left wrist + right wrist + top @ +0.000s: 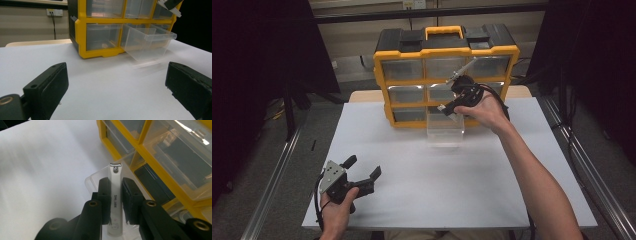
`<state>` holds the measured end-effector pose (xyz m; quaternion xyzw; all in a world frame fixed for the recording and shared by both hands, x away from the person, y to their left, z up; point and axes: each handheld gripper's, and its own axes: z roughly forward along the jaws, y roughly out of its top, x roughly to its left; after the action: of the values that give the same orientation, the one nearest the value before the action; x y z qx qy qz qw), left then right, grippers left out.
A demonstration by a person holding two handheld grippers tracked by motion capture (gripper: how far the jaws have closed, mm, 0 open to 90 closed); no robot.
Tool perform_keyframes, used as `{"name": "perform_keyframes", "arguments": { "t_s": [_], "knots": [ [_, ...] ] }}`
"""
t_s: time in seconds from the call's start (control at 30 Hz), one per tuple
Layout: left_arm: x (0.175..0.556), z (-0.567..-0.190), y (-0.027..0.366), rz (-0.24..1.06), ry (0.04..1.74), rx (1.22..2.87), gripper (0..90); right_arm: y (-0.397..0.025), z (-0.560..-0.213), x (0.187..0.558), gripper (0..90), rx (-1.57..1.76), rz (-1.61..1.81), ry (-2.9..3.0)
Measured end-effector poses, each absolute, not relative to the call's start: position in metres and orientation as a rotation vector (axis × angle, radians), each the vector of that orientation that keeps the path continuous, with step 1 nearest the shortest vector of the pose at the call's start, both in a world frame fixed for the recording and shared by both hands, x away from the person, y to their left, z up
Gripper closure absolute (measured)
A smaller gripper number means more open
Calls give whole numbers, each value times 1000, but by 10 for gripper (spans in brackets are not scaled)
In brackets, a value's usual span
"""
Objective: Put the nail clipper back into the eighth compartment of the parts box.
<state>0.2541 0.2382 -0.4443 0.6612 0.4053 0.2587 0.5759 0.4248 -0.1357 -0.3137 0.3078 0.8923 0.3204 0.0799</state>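
- Our right gripper [116,195] has its jaws clamped on the nail clipper [115,195], held above the pulled-out clear drawer [445,131] of the yellow organizer [446,52].
- Our left gripper [362,172] rests low over the table [422,175], jaws wide apart, holding nothing.

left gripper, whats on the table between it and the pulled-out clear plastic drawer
Nothing: in the left gripper view, bare white table runs from the open left gripper to the clear plastic drawer. The high view agrees.
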Motion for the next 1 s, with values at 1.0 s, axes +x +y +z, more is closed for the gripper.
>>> {"name": "perform_keyframes", "arguments": {
  "t_s": [1.0],
  "knots": [
    [253, -444, 239, 604, 952, 1553, 48, -114, -330, 459, 778, 1006, 672, 2781]
  ]
}}
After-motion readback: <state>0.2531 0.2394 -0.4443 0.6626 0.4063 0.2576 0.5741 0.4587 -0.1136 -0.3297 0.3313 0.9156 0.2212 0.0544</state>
